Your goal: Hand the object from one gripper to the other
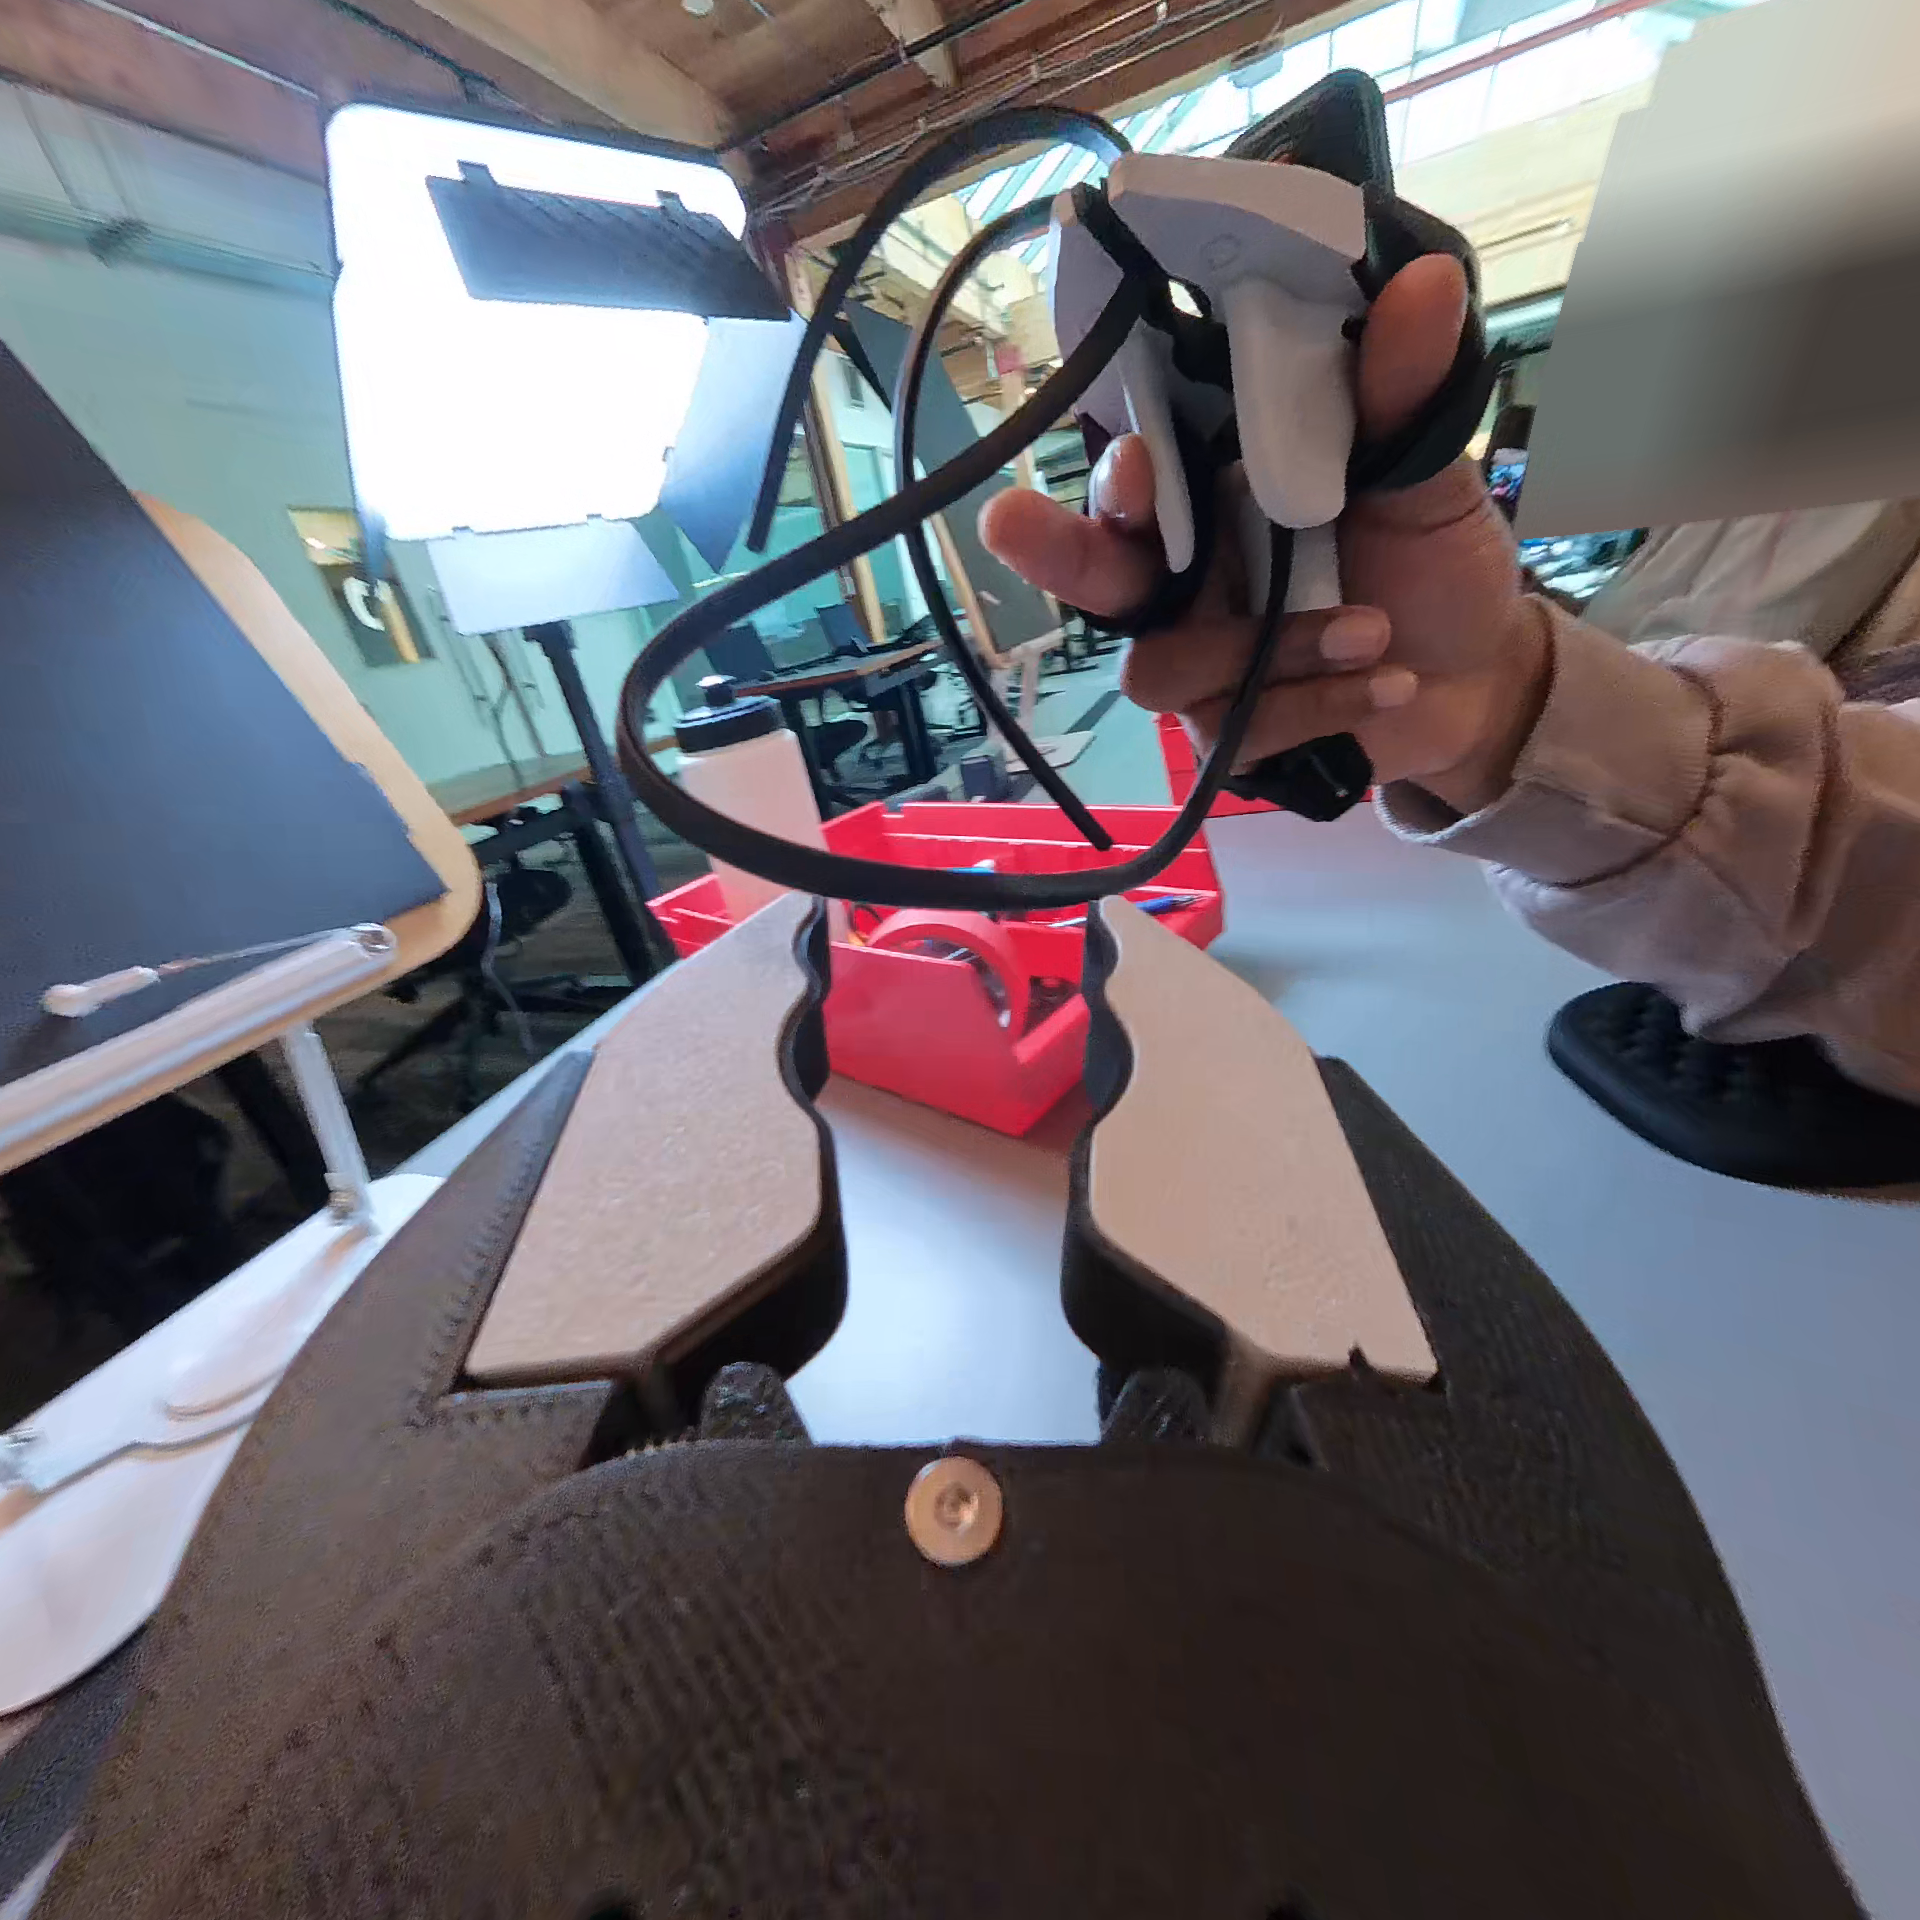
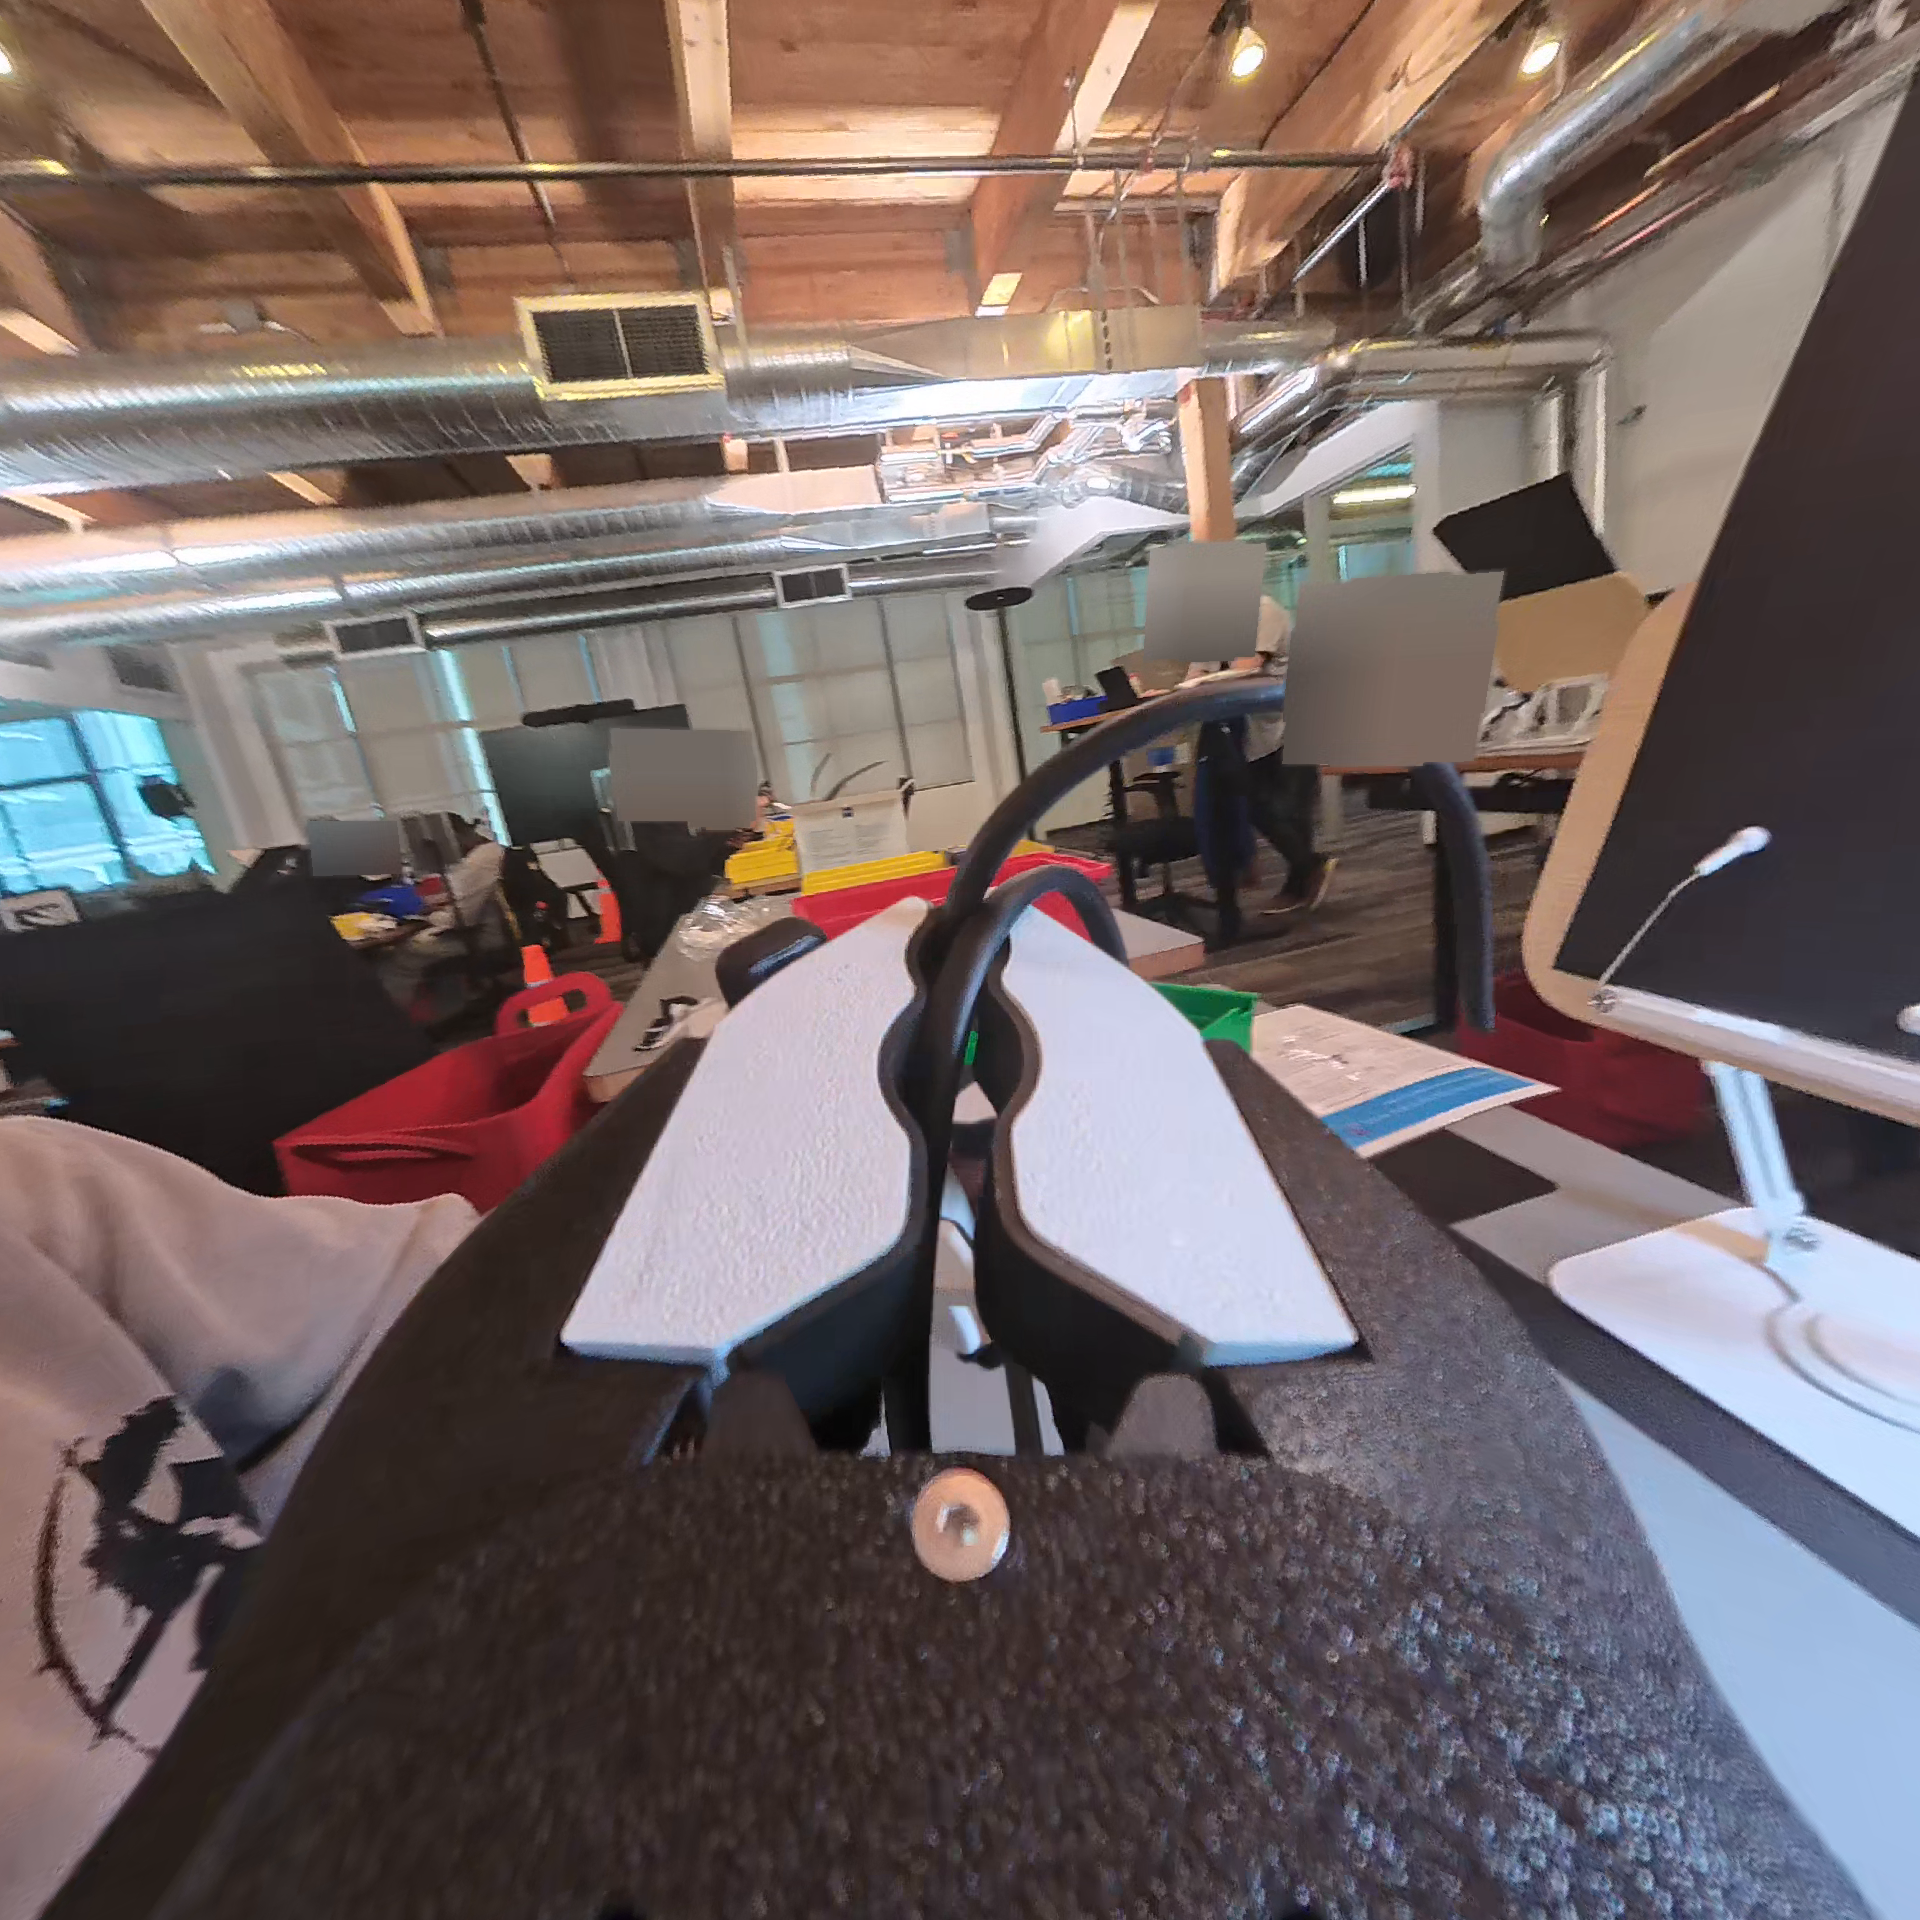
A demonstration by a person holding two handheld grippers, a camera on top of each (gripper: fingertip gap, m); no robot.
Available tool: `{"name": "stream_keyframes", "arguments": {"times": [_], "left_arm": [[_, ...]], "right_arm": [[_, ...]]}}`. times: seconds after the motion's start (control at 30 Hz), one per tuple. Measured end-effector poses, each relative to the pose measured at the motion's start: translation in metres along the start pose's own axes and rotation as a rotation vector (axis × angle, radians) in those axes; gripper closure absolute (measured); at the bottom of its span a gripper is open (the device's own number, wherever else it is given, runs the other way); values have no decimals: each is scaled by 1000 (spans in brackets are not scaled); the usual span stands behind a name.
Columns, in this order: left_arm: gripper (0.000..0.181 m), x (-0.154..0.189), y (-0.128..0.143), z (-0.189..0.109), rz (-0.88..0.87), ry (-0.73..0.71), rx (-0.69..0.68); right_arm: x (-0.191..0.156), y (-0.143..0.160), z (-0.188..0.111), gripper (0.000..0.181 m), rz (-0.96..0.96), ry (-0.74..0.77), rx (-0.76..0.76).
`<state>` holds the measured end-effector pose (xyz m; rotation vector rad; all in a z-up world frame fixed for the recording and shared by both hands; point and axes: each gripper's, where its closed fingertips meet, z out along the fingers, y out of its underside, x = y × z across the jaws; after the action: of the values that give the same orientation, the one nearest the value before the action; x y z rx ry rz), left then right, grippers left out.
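A thin black cord (image 1: 883, 883) hangs in loops in the air in front of me. My right gripper (image 1: 1184, 332), held in a hand at the upper right of the left wrist view, is shut on the cord's upper part. In the right wrist view my right gripper (image 2: 966, 935) pinches the cord (image 2: 1039, 800), which arcs up and to the right from between the white fingers. My left gripper (image 1: 956, 914) is open and empty. Its fingertips sit just under the lowest loop of the cord, one on each side, not touching it.
A red bin (image 1: 935, 1029) with tape and small items stands on the grey table (image 1: 1558, 1351) beyond my left gripper, a white bottle (image 1: 748, 790) behind it. A black board on a white stand (image 1: 156, 727) is at the left. A black dotted pad (image 1: 1714, 1091) lies at the right. The grippers' ends are close to 12 centimeters from one another.
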<state>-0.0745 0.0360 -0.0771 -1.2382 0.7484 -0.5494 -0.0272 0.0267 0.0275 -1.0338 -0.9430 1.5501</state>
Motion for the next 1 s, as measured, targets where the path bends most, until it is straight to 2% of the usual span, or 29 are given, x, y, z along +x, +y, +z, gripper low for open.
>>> {"name": "stream_keyframes", "arguments": {"times": [0.17,0.37,0.43,0.47,0.53,0.57,0.63,0.7,0.83,0.9,1.0], "left_arm": [[111,-13,-9,-5,106,-90,18],[99,-6,-19,-10,197,-41,37],[107,0,-8,-9,245,-2,-39],[119,5,3,-8,267,37,-109],[177,26,31,-11,282,195,-302],[178,33,40,-13,270,245,-370],[180,38,41,-14,276,281,-415],[180,37,36,-15,296,266,-416],[180,33,21,-17,228,260,-356],[180,29,5,-19,153,256,-292],[180,22,-23,-24,28,246,-210]], "right_arm": [[-3,9,2,178,100,-68,-35],[-19,29,7,178,167,-178,-137],[-28,36,8,179,180,-239,-180],[-32,41,8,178,179,-256,-209],[-36,52,9,178,145,-261,-277],[-35,56,9,178,115,-247,-307],[-32,55,7,178,84,-223,-309],[-23,51,5,178,63,-176,-310],[14,49,-6,177,-42,34,-347],[35,55,-16,165,-86,133,-407],[48,65,-30,144,-36,151,-495]]}}
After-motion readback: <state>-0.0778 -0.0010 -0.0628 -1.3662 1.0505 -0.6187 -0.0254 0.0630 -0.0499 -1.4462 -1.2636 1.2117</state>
